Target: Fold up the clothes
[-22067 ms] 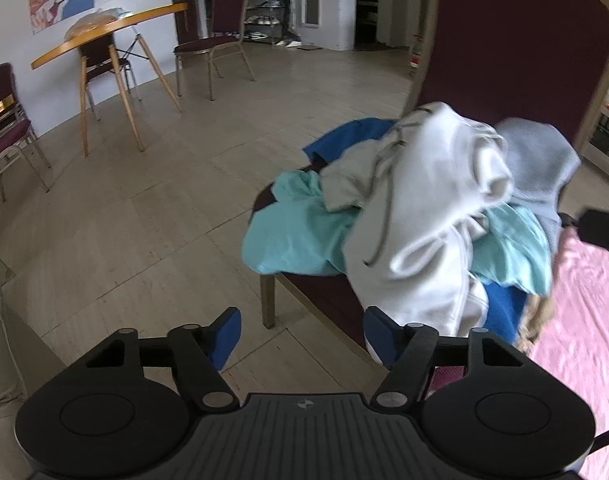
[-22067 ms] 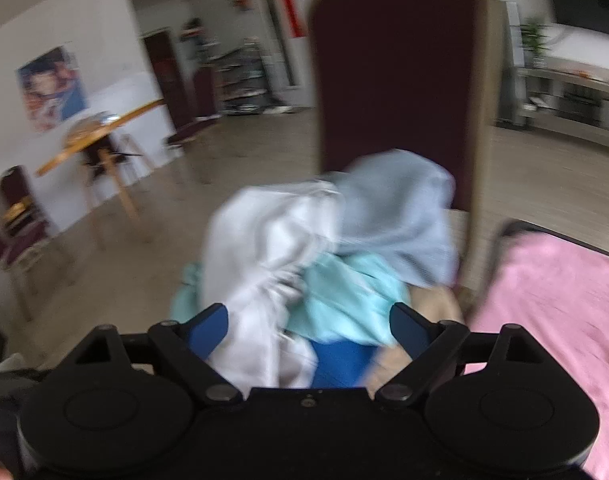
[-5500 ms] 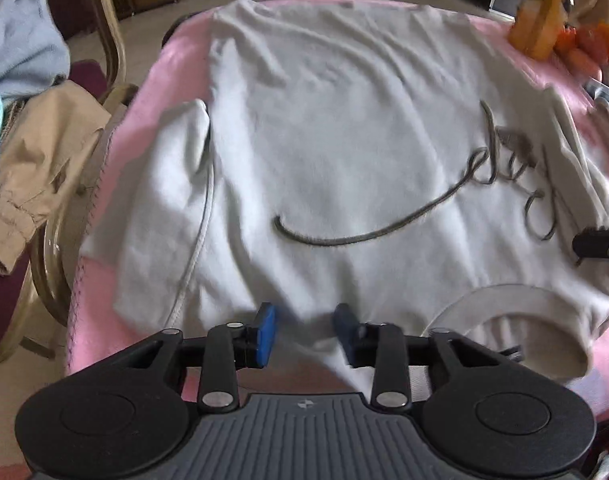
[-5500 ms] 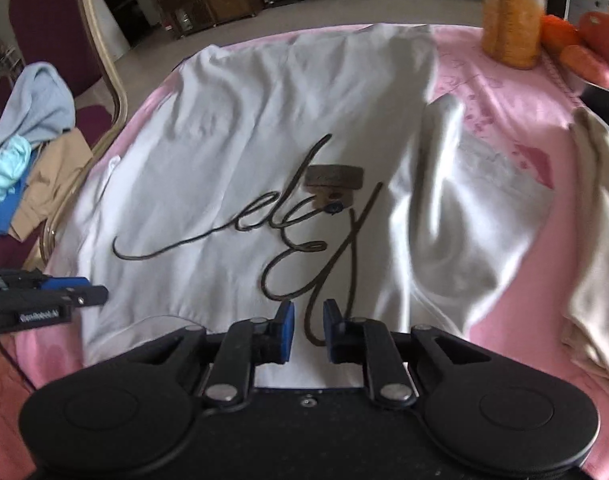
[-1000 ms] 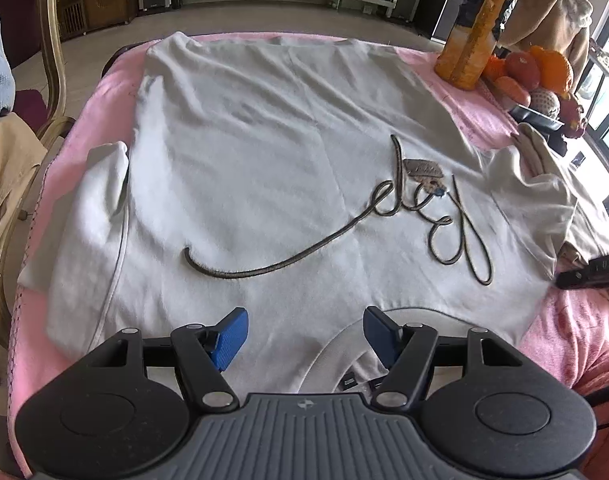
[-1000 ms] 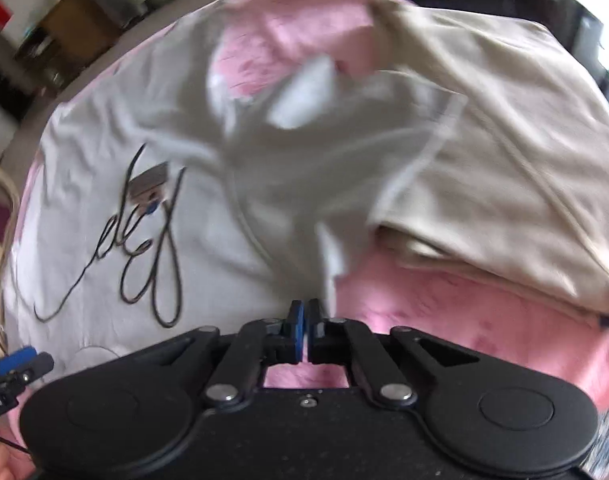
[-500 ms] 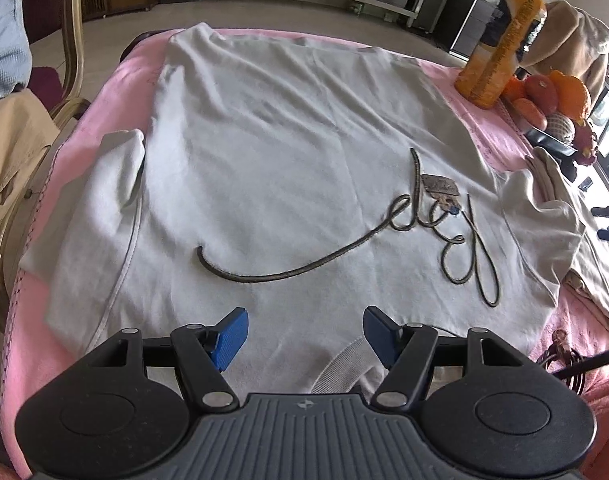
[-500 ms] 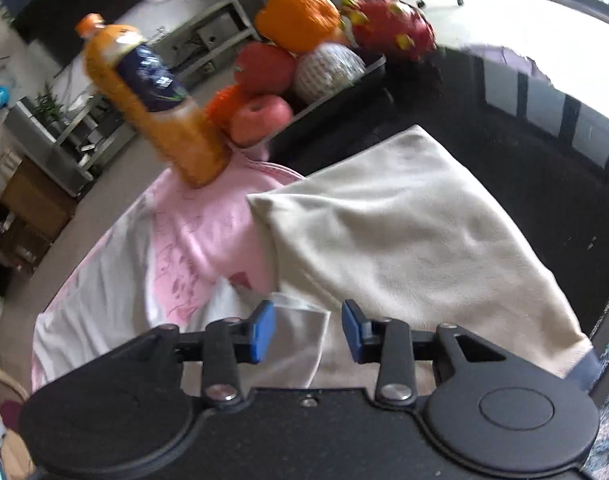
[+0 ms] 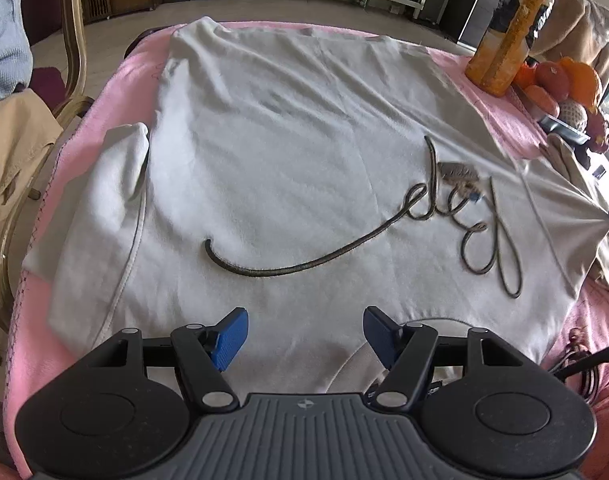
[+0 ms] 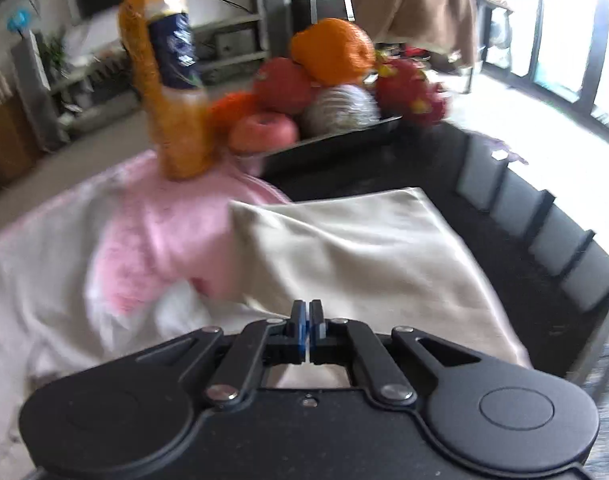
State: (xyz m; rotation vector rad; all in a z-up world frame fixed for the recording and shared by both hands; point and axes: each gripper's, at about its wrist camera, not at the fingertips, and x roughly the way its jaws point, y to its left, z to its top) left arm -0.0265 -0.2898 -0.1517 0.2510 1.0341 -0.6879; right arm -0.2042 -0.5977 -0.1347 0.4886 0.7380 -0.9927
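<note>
The pale grey fleece sweatshirt with dark looping cord script across its chest lies spread flat, front up, on the pink-covered bench, collar nearest the left gripper, whose blue fingers stand released above the neckline. One sleeve is drawn taut toward the right gripper, its fingers clenched, seemingly on that cuff. It looks soft, thick and limp, likely to slump unless pinched at seams or cuffs. A folded cream garment lies beside it, near a tall orange juice bottle and a dark tray of fruit.
</note>
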